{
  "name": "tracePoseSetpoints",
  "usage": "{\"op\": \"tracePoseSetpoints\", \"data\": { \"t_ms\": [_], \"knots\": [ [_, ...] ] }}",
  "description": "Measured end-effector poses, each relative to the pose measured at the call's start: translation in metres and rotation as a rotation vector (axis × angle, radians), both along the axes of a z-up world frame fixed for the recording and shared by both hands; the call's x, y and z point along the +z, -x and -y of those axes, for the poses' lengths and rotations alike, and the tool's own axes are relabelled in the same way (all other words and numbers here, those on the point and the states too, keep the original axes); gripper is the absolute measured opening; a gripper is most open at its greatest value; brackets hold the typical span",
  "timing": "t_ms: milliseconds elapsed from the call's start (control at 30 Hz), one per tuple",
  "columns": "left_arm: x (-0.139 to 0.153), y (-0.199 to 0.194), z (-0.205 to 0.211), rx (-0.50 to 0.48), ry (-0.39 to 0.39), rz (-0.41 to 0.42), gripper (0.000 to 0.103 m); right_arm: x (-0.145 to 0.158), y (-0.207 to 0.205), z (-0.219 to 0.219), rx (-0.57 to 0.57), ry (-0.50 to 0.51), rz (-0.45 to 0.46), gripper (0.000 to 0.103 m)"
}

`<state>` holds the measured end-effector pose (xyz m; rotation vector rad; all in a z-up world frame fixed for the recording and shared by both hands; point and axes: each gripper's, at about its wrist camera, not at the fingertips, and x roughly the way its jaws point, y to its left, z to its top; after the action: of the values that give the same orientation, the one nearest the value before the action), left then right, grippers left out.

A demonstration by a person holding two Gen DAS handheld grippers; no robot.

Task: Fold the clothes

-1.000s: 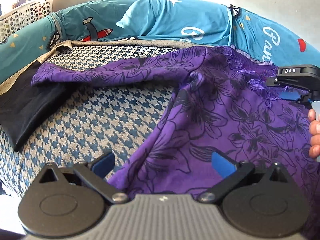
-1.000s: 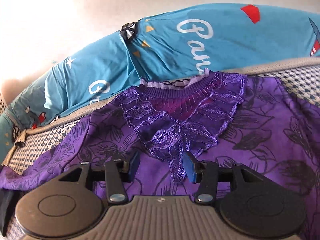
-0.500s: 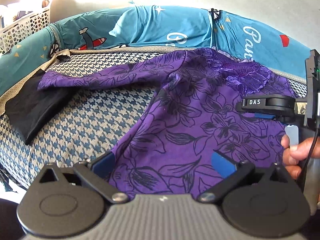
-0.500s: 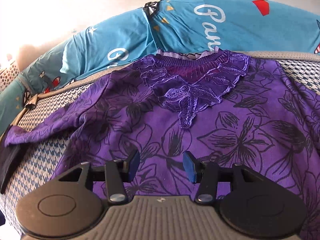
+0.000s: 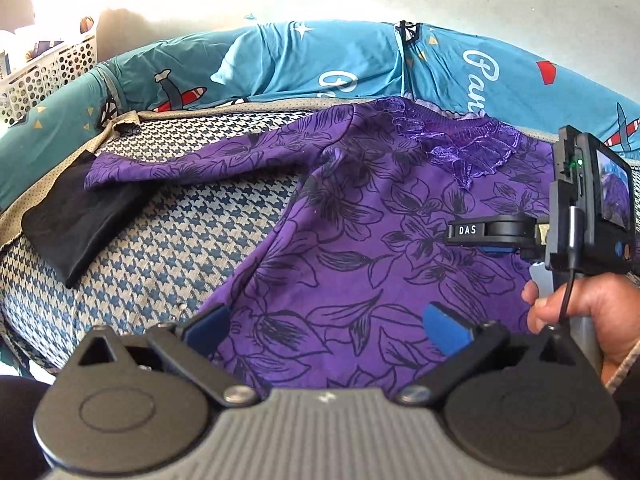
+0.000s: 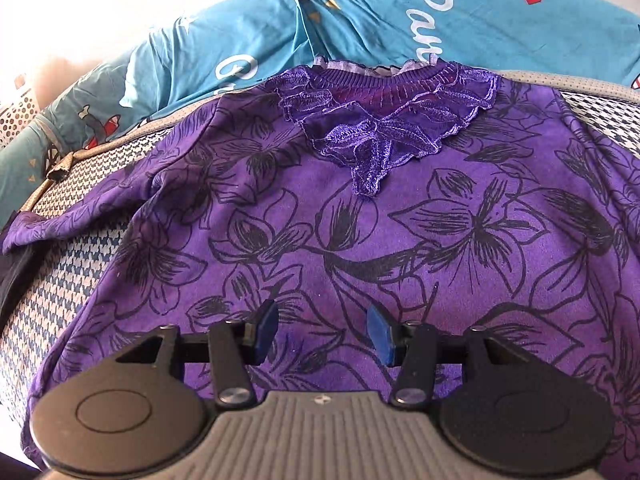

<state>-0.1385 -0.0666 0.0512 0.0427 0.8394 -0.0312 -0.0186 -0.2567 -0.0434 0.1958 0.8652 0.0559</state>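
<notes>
Purple floral top [image 5: 360,240] lies spread face up on the houndstooth bed cover [image 5: 168,248], lace collar [image 6: 384,120] toward 12 o'clock, hem toward the cameras. Along the far edge, from 9 round to 3 o'clock, runs a teal printed sheet [image 5: 280,60] with planes and white lettering. A black folded garment [image 5: 76,220] sits at 9 o'clock on the cover — the top's outstretched sleeve [image 5: 192,160] ends over its near corner. White perforated basket [image 5: 44,72] at 10 o'clock, beyond the sheet.

Left wrist view only: the basket in full, most of the black garment, and the other tool side-on at 3 o'clock, with the person's right hand [image 5: 580,312] wrapped round its handle, a cable running down past the fingers, a small screen on its back. Right wrist view only: the collar lace in detail, and the top's right shoulder against the cover at 2 o'clock.

Left gripper [image 5: 324,324] points downward over the top's lower left edge, jaws spread wide, nothing between the pads. Right gripper [image 6: 322,330] is tilted down over the middle of the top's front — jaws part open, pads clear of the cloth, gripping nothing.
</notes>
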Motion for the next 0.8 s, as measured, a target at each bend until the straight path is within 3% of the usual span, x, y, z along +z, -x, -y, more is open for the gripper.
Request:
{"op": "tracePoseSetpoints", "data": {
  "t_ms": [800],
  "knots": [
    [0.032,0.032,0.015,-0.006,-0.013,0.055,0.103,0.007,0.016,0.027,-0.073,-0.118,0.036,0.050]
  ]
}}
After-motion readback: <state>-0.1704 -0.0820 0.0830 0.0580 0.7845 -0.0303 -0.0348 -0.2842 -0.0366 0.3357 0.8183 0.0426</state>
